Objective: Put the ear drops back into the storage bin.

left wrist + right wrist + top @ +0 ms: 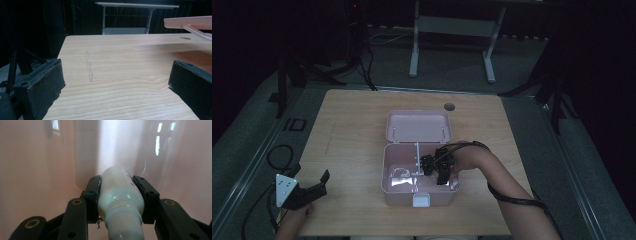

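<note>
High view: at centre frame the right gripper (438, 172) reaches into the pink box (393, 189), whose lid (418, 125) stands open behind. A divider splits it into 2 sections; the left one seems to hold something clear.

Left gripper view: the left gripper (116, 85) has its jaws wide apart over the table (120, 62).

Right gripper view: jaws clamped on the white bottle (121, 195), mid-frame, near the box wall. Lower it gently before releasing.

Pink box (419, 192) walls hem the bottle (120, 195) (left tabletop (120, 62) open) — tight.
</note>
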The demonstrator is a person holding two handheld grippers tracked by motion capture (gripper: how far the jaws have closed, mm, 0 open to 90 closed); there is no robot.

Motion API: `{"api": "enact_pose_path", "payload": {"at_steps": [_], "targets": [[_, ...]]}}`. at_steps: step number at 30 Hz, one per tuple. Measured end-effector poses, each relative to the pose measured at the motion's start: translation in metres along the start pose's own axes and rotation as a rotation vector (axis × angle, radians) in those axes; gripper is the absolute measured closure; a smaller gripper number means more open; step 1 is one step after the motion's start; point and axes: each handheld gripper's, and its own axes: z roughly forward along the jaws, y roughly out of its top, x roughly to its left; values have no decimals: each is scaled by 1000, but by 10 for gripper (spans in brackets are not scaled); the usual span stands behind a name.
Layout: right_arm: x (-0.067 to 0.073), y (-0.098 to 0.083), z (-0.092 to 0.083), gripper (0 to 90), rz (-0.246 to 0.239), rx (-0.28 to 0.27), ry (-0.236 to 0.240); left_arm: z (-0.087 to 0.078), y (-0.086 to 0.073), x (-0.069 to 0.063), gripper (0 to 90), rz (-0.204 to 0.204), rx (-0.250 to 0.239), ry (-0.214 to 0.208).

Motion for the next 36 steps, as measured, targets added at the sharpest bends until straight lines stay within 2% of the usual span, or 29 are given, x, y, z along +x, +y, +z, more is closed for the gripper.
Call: {"api": "enact_pose_path", "payload": {"at_steps": [10, 16, 26, 28, 30, 36], "targets": [[0, 2, 19, 596, 24, 30, 13, 0, 0, 0, 4, 2, 0, 1], [1, 5, 29, 596, 7, 73, 16, 0, 0, -1, 4, 4, 1, 2], [1, 6, 39, 595, 14, 86, 26, 0, 0, -1, 4, 5, 1, 3], [2, 7, 42, 595, -2, 96, 38, 0, 0, -1, 4, 7, 1, 2], [2, 9, 47, 595, 3, 114, 51, 0, 0, -1, 4, 7, 1, 1], [3, 10, 48, 594, 9, 125, 47, 0, 0, -1, 4, 4, -2, 0]]}}
